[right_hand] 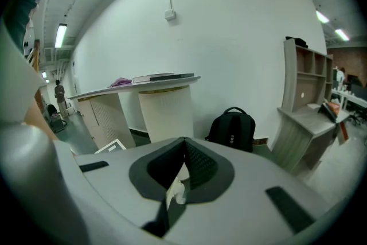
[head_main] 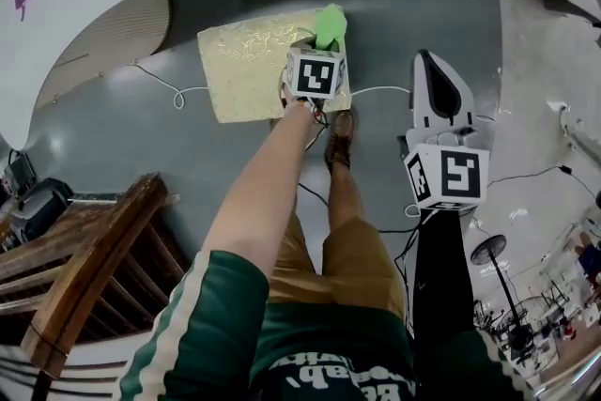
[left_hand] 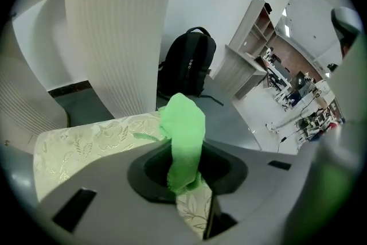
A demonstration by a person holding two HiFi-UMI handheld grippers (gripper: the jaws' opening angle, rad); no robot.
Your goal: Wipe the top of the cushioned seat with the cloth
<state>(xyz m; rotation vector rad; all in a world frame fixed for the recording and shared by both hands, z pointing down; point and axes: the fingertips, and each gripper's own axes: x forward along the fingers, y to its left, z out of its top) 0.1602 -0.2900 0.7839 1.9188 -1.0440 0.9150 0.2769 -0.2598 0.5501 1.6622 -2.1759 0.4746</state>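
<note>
The left gripper (left_hand: 184, 174) has its jaws pinching a bright green cloth (left_hand: 183, 123). The cloth sticks up out of the jaws, over one edge of the cushioned seat (left_hand: 86, 143).

Only the head view shows the whole seat. It is a cream square with a leaf pattern, sitting on the grey floor (head_main: 141, 146). A brown shoe (head_main: 340, 138) is just beside the seat, and a white cord (head_main: 380, 90) runs out from it.

The right gripper (right_hand: 183, 160) is held well apart from the seat, with its jaws pressed together.

Only the gripper views show the black backpack (left_hand: 186, 63) beyond the seat, near a shelf unit (left_hand: 246, 51).
</note>
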